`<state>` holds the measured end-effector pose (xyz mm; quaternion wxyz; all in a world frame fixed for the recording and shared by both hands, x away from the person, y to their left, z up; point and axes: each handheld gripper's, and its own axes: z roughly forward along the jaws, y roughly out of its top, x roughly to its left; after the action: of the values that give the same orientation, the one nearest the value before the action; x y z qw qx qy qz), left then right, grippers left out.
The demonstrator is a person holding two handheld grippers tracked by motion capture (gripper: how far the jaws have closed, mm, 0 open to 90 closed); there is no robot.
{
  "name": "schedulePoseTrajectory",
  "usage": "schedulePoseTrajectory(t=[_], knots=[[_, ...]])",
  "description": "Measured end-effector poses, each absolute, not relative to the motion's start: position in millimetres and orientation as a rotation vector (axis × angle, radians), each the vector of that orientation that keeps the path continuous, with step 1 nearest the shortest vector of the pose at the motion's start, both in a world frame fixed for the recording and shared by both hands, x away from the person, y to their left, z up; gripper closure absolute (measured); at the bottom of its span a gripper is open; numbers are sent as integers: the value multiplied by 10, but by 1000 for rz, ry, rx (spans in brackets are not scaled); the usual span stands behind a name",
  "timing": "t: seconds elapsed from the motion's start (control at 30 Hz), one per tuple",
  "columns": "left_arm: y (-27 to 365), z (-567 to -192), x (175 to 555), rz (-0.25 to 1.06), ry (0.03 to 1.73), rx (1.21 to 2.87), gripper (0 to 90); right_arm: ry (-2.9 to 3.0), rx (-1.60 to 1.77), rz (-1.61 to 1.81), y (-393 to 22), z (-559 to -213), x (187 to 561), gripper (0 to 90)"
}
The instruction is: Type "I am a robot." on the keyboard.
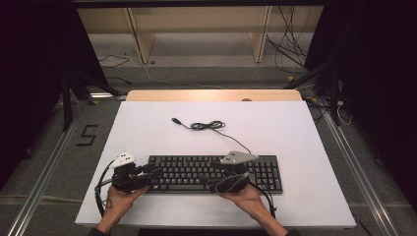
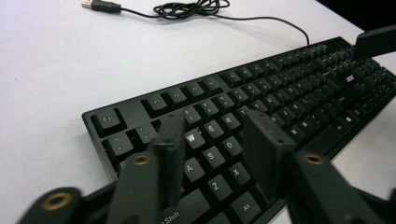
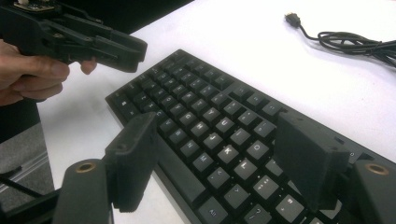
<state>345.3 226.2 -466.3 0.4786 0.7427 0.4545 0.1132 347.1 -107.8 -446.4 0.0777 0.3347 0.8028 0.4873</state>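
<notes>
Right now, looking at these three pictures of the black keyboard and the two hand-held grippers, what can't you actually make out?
- Black computer keyboard, high view: key legends too small; the left gripper and right gripper cover some keys.
- Keyboard's near end, left gripper view: cut off by the bottom edge behind the jaws.
- Thin black cable with its plug: coil too tangled to trace.
- Whether either gripper touches the keys: unclear.

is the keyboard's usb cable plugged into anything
No, the USB plug lies loose on the white table, at the free end of the cable from the keyboard.
</notes>
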Motion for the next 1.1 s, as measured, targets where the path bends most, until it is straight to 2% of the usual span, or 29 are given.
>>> schedulePoseTrajectory(t=[0.27,0.47,1.1], knots=[[2241,-4700,3467,273,1116,1876,796,2395,1000,1464,-1091,-4449,3456,307],[2243,-4724,3488,267,1143,1897,871,2398,990,1466,-1090,-4447,3442,307],[2151,-4809,3576,252,1182,1961,889,2406,978,1468,-1066,-4453,3426,299]])
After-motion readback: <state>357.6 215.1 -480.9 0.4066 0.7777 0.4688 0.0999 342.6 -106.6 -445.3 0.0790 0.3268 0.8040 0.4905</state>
